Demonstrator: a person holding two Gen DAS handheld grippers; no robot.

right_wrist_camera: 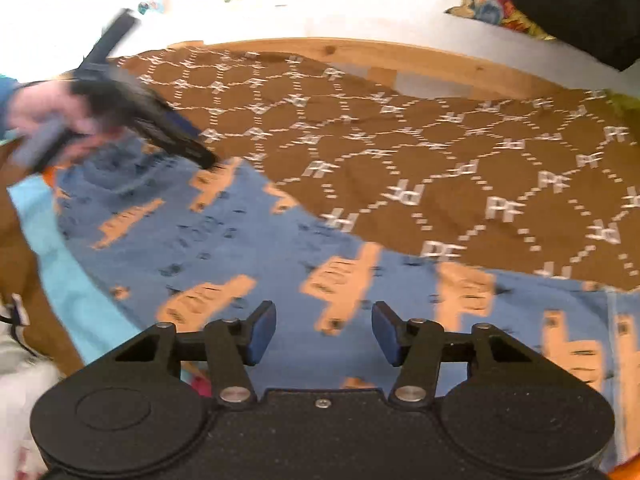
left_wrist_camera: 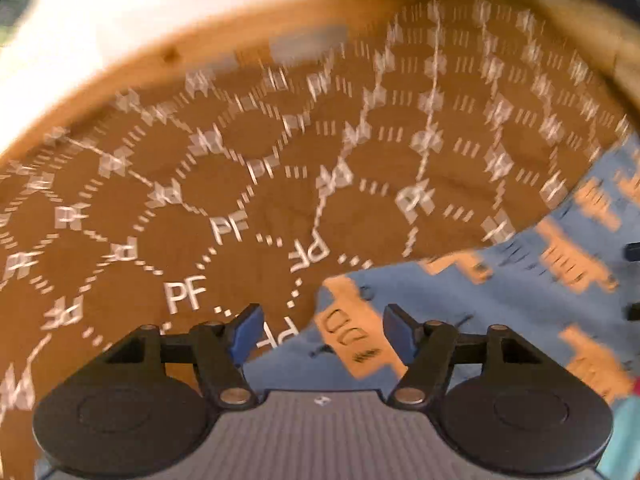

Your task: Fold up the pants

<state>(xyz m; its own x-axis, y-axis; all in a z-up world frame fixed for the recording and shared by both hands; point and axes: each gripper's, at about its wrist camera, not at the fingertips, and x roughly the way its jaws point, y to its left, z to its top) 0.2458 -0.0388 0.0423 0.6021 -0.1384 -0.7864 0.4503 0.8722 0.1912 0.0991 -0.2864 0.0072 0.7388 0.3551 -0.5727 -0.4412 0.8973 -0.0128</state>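
Tabletop (right_wrist_camera: pixel 360 50), pale wood rim, carries a brown cloth (right_wrist_camera: pixel 400 140) printed with white "PF" hexagons. Pants (right_wrist_camera: pixel 248 240), blue with orange hand motifs, lie spread flat over the cloth's near part. Left gripper (left_wrist_camera: pixel 320 332) hovers over the pants' edge, jaws spread, nothing between them. Right gripper (right_wrist_camera: pixel 324 332) over the pants, jaws likewise apart and empty. Hand (right_wrist_camera: pixel 44 116) holding the left gripper shows blurred, possibly with its tip touching fabric.

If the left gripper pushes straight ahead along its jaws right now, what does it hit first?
Most likely the edge of the blue pants, where they overlap the brown patterned cloth. The left gripper points down with its jaws open and empty. The picture is blurred, so depth is uncertain.
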